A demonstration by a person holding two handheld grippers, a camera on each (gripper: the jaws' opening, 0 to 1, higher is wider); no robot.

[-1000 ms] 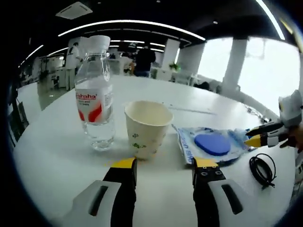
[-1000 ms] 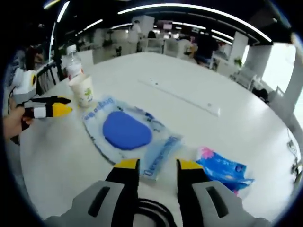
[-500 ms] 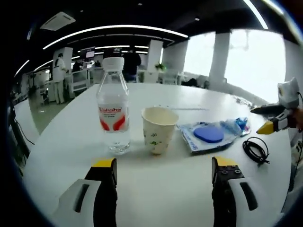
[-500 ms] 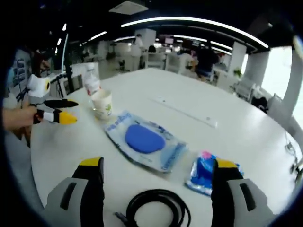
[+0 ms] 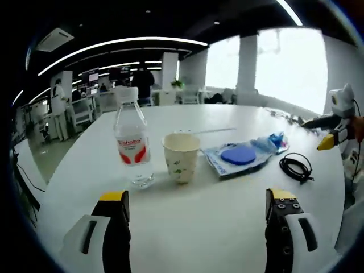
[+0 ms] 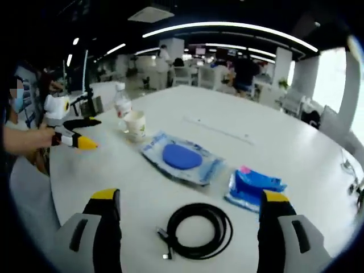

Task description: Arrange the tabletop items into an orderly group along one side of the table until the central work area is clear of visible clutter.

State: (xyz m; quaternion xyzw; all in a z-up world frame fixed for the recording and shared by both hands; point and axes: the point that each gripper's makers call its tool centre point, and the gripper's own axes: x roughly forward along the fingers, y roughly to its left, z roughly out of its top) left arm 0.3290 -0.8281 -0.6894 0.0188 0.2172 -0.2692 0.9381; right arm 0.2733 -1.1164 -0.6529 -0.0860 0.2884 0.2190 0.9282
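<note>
Over the last second both tools have drawn back from the items and spread their jaws wide. The left tool (image 5: 195,205), which a second ago stood narrow just in front of the cream paper cup with a green print (image 5: 181,157), now hangs well back from it, holding nothing; the right tool (image 6: 190,205), which was nearly closed over the clear plastic pouch with a blue oval pad inside (image 6: 181,158), is likewise wide and empty. The round white desk (image 5: 187,216) carries a row: the clear plastic water bottle with a red-and-white label (image 5: 132,144) just beside the cup, then the pouch, then a crumpled blue tissue packet (image 6: 252,188) near the pouch's far end, with a coiled black cable (image 6: 197,230) lying just ahead of the right tool. In the right gripper view the left tool shows at the left, held in a hand (image 6: 28,139). Judged from this, nothing is being carried; the retreat reads as a pause between moves, and the items look roughly lined up, with the cable the likeliest straggler.
</note>
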